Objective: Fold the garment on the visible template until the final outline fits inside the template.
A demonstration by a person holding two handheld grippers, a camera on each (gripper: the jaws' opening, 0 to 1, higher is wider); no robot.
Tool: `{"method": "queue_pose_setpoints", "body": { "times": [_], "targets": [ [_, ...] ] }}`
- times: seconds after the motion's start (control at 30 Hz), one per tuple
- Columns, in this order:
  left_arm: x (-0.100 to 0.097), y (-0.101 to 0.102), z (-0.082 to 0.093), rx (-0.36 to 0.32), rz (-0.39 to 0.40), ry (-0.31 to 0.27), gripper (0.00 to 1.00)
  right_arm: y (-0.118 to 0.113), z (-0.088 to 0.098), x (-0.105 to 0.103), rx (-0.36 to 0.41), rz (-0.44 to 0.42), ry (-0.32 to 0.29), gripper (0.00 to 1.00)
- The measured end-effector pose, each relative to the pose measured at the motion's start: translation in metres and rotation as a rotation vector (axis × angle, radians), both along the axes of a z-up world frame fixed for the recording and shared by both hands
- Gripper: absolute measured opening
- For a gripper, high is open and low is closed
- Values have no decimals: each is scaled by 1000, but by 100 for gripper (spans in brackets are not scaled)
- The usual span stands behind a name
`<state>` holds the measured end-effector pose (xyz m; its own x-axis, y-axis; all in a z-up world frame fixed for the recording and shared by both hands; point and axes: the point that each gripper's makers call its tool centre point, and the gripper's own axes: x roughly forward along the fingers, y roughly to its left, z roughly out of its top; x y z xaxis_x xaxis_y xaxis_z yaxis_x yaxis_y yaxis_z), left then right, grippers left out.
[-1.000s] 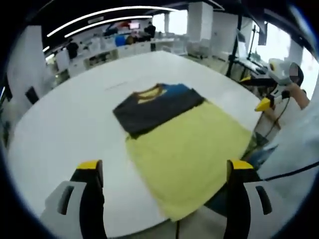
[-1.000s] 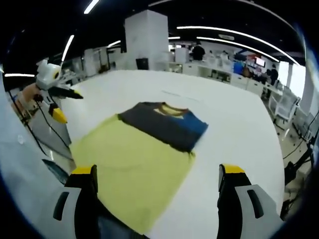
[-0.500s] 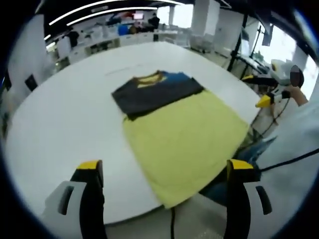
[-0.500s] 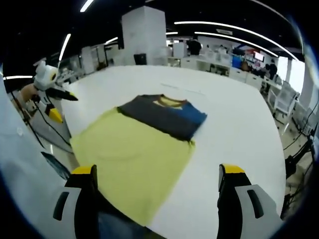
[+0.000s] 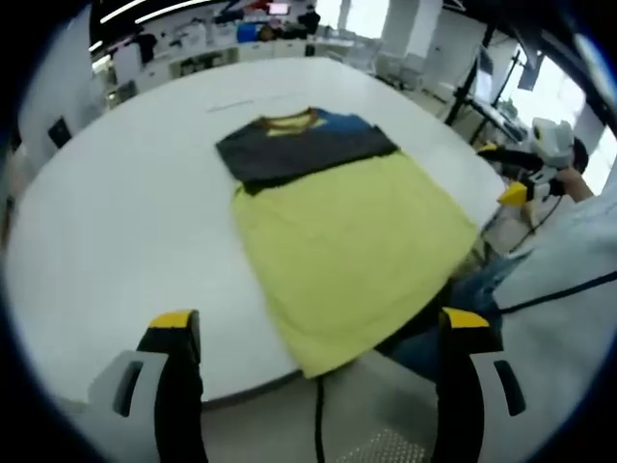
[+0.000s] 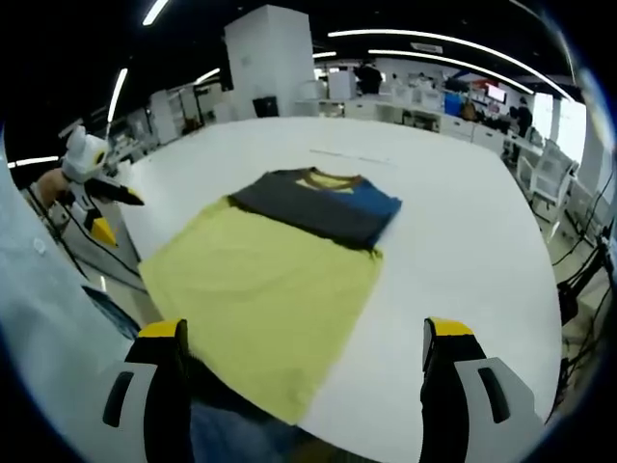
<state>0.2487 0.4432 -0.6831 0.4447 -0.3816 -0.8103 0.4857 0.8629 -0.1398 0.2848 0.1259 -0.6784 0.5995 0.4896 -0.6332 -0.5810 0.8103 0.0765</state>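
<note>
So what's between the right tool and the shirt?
Nothing: in the right gripper view the open right tool hangs over the near table edge, and the shirt hem hangs off that edge.

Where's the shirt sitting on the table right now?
The shirt lies flat on the white table, its yellow lower part reaching the near edge by the person; in the right gripper view it is left of centre.

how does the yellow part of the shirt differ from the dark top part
The yellow lower part of the shirt is far larger than the dark grey band with the collar. The yellow part lies nearest the person, its corner hanging past the edge of the white round table; the dark band lies farther in, fully on the table. The yellow part is one plain colour; the dark band has a blue patch at one side and a yellow neckline. Both lie flat, untouched by either tool.
</note>
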Motion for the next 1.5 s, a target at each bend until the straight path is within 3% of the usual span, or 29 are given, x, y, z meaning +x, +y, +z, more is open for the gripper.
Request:
{"method": "queue_pose_setpoints", "body": {
  "times": [0.6, 0.83, 1.17, 1.27, 1.5],
  "targets": [
    [-20, 2, -18, -12, 25, 120, 92, 5, -19, -19, 21, -32, 81, 100],
    [-28, 2, -26, -46, 54, 188, 79, 4, -25, -25, 28, -41, 103, 100],
    [-32, -2, -36, -75, 51, 236, 64, 3, -36, -32, 43, -80, 151, 99],
    [-37, -1, -45, -76, 57, 283, 63, 3, -39, -35, 54, -89, 170, 93],
    [-33, -5, -49, -114, 84, 292, 53, 1, -47, -43, 61, -106, 212, 87]
  ]
}}
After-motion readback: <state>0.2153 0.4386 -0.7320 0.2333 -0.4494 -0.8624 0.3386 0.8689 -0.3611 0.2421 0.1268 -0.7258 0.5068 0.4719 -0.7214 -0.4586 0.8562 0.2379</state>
